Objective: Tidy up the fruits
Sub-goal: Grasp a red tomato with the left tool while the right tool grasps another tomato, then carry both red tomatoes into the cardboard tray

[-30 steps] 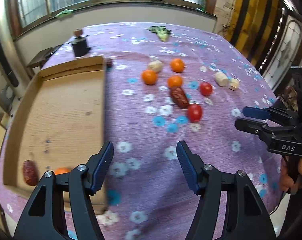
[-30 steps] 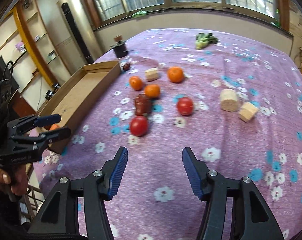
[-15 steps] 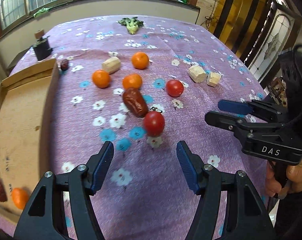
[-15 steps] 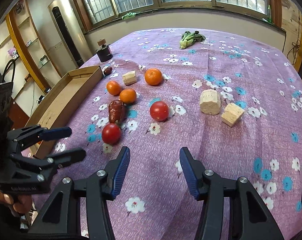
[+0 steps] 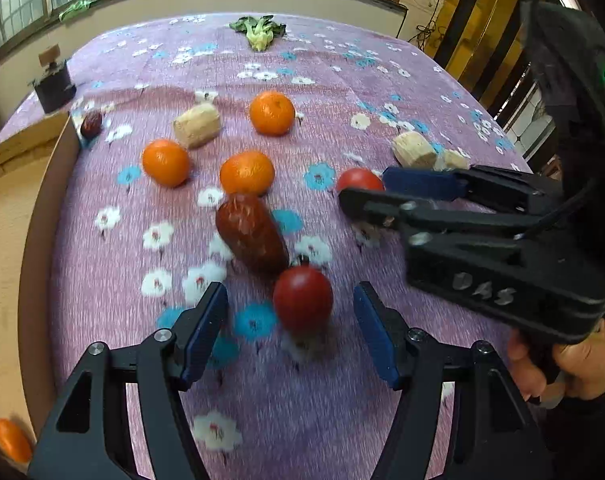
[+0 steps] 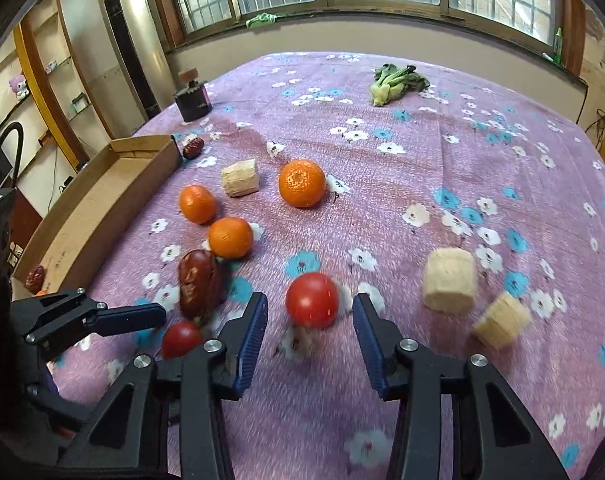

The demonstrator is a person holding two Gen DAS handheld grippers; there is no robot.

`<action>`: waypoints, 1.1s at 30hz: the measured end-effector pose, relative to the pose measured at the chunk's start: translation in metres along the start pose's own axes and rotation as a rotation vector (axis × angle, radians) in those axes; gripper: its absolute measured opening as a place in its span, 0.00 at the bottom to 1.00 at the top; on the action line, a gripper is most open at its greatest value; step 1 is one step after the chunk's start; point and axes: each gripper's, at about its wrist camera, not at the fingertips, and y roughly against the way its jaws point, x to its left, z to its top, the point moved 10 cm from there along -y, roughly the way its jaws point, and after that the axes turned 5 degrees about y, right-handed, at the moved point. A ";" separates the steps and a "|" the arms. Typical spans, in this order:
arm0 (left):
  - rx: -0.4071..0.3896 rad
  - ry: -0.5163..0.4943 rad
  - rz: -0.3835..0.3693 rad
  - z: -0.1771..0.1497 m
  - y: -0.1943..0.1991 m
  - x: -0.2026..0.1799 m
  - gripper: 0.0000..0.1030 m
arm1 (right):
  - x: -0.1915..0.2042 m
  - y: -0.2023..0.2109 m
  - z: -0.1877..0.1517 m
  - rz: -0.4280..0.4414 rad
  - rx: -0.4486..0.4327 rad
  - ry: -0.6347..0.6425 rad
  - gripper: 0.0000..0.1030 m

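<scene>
straddling a cherry tomato each, both grippers sit low over the purple flowered desk (image 6: 462,168), so two fruits can be picked at once. the left gripper (image 5: 290,320) has its jaws wide, the near tomato (image 5: 302,298) between them but touched by neither pad. the right gripper (image 6: 310,332) frames the second tomato (image 6: 312,300); its jaws have just been closing, yet a gap shows on both sides, so nothing is held. just beyond lie a red date (image 6: 198,282), three oranges and pale root chunks. the cardboard box (image 6: 102,204) at the left edge already holds a date and an orange, likely the sorting place. a bok choy (image 6: 394,82) rests far off. compared with a second ago, both grippers have come forward and down toward the tomatoes, which now look much larger.
</scene>
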 end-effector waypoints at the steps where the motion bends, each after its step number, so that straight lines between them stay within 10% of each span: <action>1: -0.008 -0.010 0.006 0.002 -0.001 -0.001 0.61 | -0.002 -0.006 0.000 -0.007 0.010 0.001 0.40; 4: -0.029 -0.040 0.023 0.005 -0.003 -0.003 0.25 | -0.001 -0.013 -0.002 0.024 0.017 -0.016 0.29; 33: -0.107 0.017 0.075 -0.027 0.078 0.048 0.25 | 0.073 0.062 -0.025 0.134 -0.085 -0.040 0.29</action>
